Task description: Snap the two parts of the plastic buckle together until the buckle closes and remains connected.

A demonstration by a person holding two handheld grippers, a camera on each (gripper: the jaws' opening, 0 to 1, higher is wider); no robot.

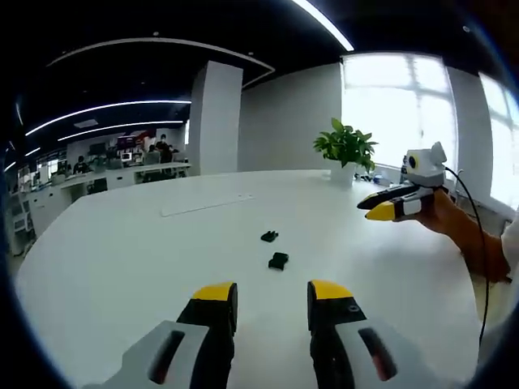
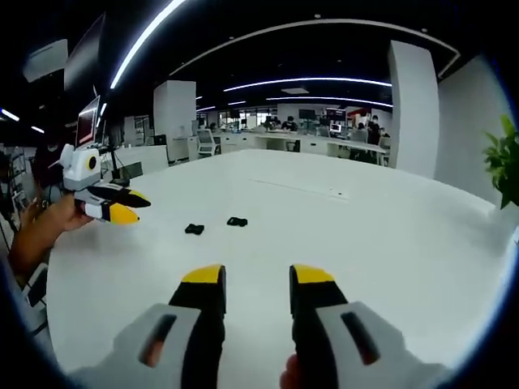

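The two black buckle halves lie apart on the white surface [image 1: 122, 259], untouched: the nearer buckle half [image 1: 278, 261] sits just ahead of the left hand-held gripper [image 1: 272, 296], and the farther buckle half [image 1: 269, 237] lies a little beyond it. In the right gripper view the same pair appears as two small dark pieces, well ahead of the right hand-held gripper [image 2: 255, 279]. Both hand-held grippers stand open and hold nothing, jaws parted with a clear gap.

The pieces are small and low, so the likely trouble is a jaw tip pushing a half along the smooth surface instead of closing on it, or a grip that turns the half so prongs and socket do not line up. A skewed push could then jam or flick a piece away.

Room is generous: bare surface spreads on all sides of the halves. A potted plant [image 1: 346, 147] stands well beyond them and a long flat strip [image 1: 207, 205] lies farther back, neither in the way.
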